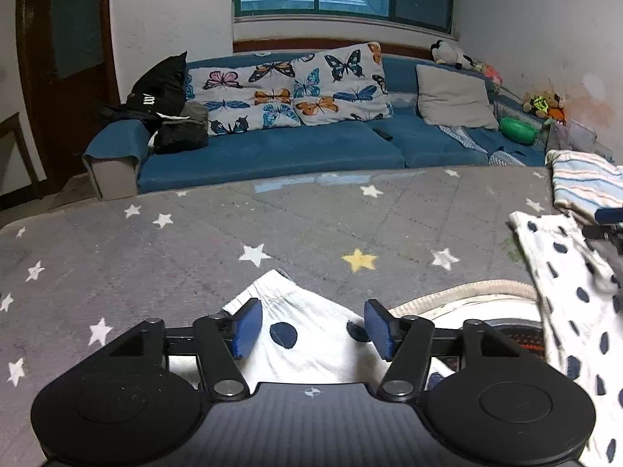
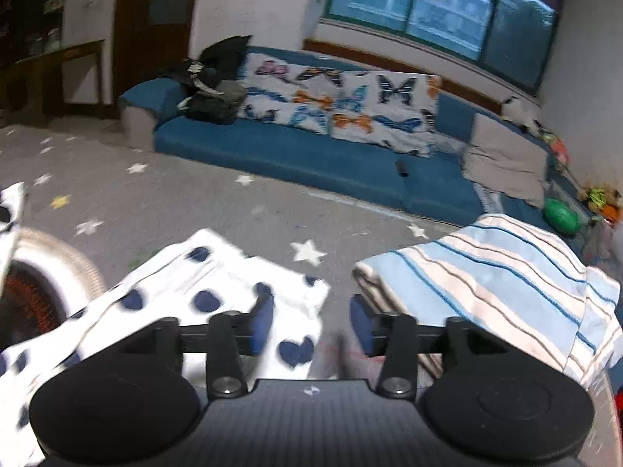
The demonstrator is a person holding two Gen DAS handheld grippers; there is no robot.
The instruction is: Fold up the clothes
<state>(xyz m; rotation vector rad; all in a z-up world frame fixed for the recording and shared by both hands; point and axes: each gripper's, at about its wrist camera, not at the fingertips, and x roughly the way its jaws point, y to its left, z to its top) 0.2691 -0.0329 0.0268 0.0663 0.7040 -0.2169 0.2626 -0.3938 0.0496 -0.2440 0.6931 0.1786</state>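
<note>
Claws: left claw [image 1: 311,329] and right claw [image 2: 311,321] agape over spotted garment [image 1: 311,334].

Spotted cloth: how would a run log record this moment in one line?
left gripper: open | right gripper: open | spotted cloth: unheld | striped cloth: folded

1. The mat [image 1: 194,241] lies in front of the sofa [image 1: 272,151].
2. The pillows [image 1: 288,89] sit on the sofa (leaning on its back).
3. The folded cloth [image 2: 506,272] lies on the mat, right of the spotted cloth [image 2: 218,284].
</note>
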